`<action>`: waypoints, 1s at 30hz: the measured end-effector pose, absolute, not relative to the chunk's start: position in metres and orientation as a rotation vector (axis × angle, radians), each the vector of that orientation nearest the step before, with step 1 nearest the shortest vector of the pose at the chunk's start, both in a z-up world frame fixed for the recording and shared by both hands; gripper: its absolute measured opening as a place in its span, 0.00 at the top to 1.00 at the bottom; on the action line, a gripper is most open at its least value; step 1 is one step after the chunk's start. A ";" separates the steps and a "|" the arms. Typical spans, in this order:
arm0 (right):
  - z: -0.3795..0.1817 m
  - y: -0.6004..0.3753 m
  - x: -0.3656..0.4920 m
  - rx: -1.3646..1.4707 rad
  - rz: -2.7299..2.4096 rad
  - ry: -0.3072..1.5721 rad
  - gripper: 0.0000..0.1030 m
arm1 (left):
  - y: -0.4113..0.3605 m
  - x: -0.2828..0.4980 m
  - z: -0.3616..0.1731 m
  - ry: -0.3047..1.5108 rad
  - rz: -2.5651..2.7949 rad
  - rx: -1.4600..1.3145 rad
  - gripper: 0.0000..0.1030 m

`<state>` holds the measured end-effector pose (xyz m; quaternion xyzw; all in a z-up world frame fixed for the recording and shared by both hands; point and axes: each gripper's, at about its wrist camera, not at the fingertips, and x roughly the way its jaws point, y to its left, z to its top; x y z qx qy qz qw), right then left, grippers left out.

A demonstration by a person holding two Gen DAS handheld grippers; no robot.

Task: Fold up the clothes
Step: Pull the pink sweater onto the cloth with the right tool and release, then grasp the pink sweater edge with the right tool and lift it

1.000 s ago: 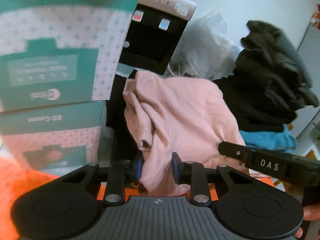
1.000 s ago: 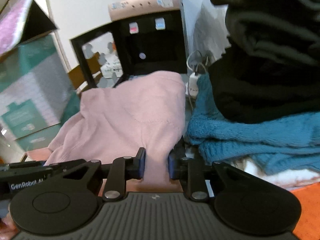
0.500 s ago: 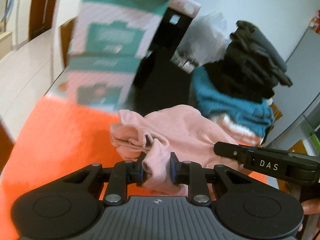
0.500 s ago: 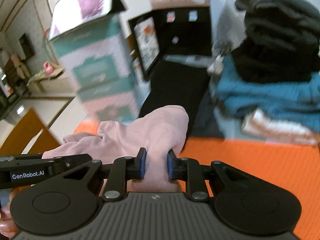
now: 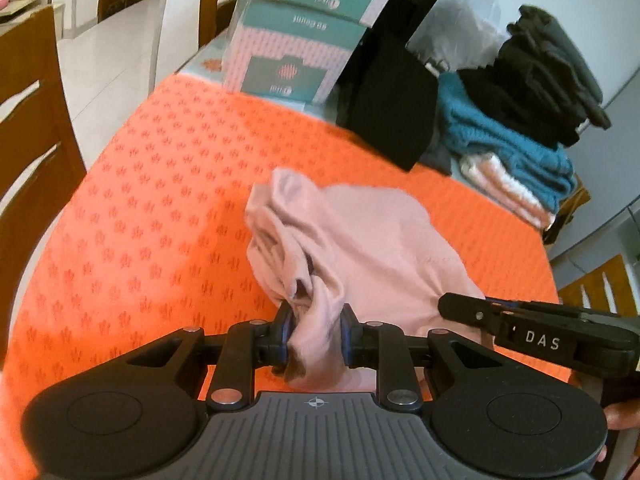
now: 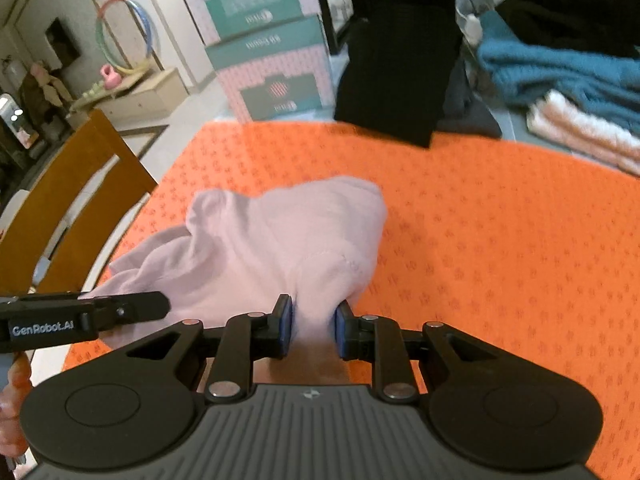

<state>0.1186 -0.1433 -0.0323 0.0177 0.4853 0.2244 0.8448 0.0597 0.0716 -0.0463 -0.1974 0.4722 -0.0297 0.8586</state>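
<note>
The pink garment is held bunched over the near part of the orange-covered table, its far portion sagging onto the cloth while a gathered fold is pinched at each near end. The fabric looks soft, light and limp; it is judged likely to drape and slide instead of holding a crease, so it would best be taken at corners or hems, not in thick wads, and spread flat before any fold is made.

The left gripper is seen with its jaws clamped on a crumpled wad of the garment, blue pads pressed into the cloth. The right gripper has a smoother fold of the same garment between its pads; its jaws are opening slightly, though the fabric is still seen touching both pads.

Ample bare orange surface is left ahead and to both sides for laying the piece out. The table's left edge lies close by, with a wooden chair just beyond it, so a sleeve could slip over that side. Along the far edge, room is bounded by a black garment, stacked teal-and-pink boxes, and a pile of folded clothes, all well apart from the held piece.
</note>
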 end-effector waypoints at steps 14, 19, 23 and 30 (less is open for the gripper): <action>-0.032 -0.148 0.060 -0.008 0.481 0.985 0.50 | 0.057 0.016 -0.048 1.024 0.000 -0.338 0.30; -0.026 -0.148 0.052 -0.018 0.479 0.953 0.27 | 0.053 0.000 -0.037 0.991 0.031 -0.315 0.02; -0.018 -0.156 0.040 -0.005 0.450 0.902 0.07 | 0.052 -0.007 -0.027 0.958 0.072 -0.280 0.00; -0.009 -0.166 0.024 -0.017 0.438 0.854 0.00 | 0.045 -0.012 -0.015 0.959 0.110 -0.196 0.00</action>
